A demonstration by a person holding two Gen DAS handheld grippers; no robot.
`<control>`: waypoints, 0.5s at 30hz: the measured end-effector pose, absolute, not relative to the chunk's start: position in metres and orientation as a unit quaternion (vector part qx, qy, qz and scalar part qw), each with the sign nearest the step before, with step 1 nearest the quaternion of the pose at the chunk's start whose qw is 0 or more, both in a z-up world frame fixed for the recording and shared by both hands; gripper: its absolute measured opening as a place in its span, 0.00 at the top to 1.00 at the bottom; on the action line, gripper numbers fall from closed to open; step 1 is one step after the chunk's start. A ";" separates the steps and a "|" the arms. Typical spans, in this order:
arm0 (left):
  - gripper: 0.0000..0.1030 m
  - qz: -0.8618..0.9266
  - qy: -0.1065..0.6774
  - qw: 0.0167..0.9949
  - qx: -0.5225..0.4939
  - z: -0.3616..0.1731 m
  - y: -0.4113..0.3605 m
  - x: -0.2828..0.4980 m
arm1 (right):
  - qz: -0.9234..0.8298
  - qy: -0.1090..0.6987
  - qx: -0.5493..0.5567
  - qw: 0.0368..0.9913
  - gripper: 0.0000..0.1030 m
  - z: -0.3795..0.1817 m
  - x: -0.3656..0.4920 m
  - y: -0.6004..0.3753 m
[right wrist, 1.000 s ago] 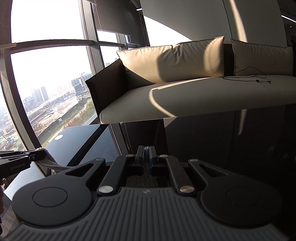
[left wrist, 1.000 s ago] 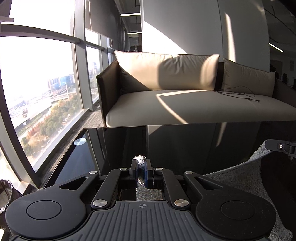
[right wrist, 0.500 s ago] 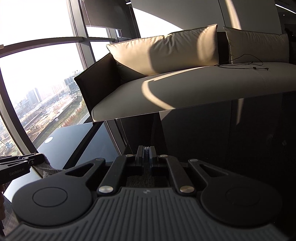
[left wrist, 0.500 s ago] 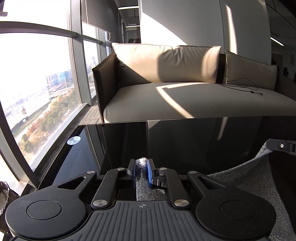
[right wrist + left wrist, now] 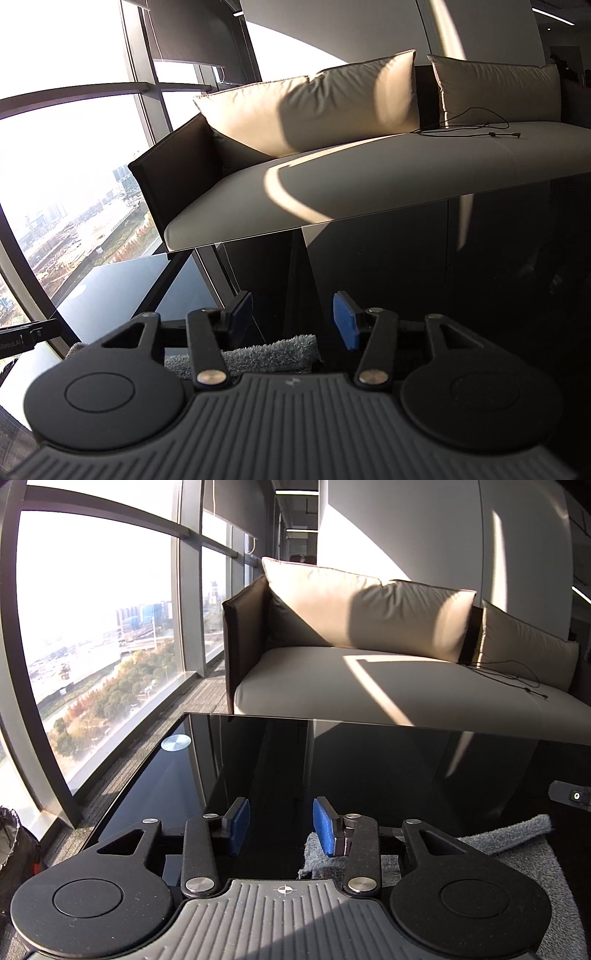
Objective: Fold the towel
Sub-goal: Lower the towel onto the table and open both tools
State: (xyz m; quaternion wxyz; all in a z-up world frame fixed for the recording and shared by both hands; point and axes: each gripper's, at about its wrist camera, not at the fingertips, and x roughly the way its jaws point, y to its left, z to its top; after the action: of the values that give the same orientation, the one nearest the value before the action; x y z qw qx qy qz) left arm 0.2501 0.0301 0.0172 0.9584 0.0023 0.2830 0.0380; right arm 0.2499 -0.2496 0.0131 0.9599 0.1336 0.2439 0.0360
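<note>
Looking along the left hand-held gripper [image 5: 280,825], its two blue pads stand apart with nothing pinched between them; its jaws have just been opening. Beneath them is a glossy black desk [image 5: 258,760] that mirrors the room. The grey towel [image 5: 517,853] lies flat on the desk, low and to the right in this view, its near corner just under the right-hand pad, which does not press on it. A folded edge of the towel runs along its far side. At the far right edge of this view a dark piece of the other tool shows.

Beyond the desk stands a pale sofa [image 5: 369,686] with two cushions, a thin black cable on its seat. Tall windows [image 5: 92,627] fill the left side, bright with a city below.

From the right hand-held gripper [image 5: 293,314], the blue pads are likewise spread wide, jaws just opened, gripping nothing. A rolled or folded edge of the towel [image 5: 273,354] lies below and slightly behind them, probably resting on the desk, though the gripper's body hides most of it.
</note>
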 end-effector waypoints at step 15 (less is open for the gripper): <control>0.66 -0.048 0.329 0.942 0.050 0.002 0.012 0.240 | 0.201 0.323 0.085 0.921 0.44 0.009 0.240 -0.228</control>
State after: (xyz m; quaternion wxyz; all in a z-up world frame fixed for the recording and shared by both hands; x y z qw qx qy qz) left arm 0.2397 0.0117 0.0020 0.9419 0.0497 0.3287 -0.0483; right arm 0.2399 -0.2284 0.0091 0.9208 0.0851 0.3234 0.2007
